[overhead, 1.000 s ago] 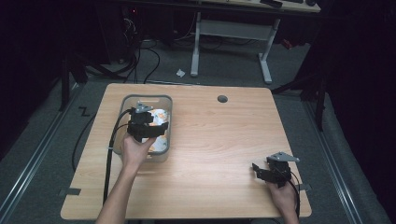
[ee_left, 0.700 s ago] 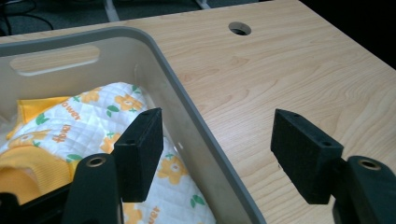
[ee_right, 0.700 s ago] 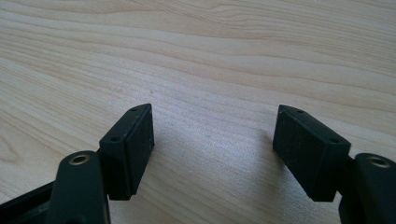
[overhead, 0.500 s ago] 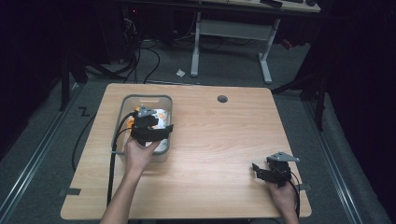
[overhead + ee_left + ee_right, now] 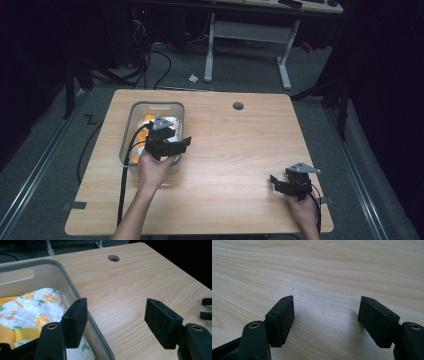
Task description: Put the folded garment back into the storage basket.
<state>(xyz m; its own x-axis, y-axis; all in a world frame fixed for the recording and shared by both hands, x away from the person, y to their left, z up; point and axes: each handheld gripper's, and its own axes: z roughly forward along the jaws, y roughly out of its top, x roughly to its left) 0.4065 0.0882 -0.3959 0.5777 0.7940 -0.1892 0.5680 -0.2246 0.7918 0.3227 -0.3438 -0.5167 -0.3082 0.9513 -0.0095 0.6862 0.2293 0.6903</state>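
Over the grey bin (image 5: 131, 131) at the table's left, the left gripper (image 5: 116, 323) hangs with jaws spread wide, straddling its right wall. Inside lies a quilted floral cloth (image 5: 37, 308), probably soft, light; pinch a raised fold. Right gripper (image 5: 325, 320) gapes empty, near-right.

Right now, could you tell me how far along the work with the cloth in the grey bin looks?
Nothing looks done: the flower-print cloth lies in the grey bin, and none is out on the table. In hand: the left gripper sits over the bin's right rim, jaws open and empty, one on each side of the wall. The right gripper rests open at the table's near right. Gripping the cloth and lifting it out seems left.
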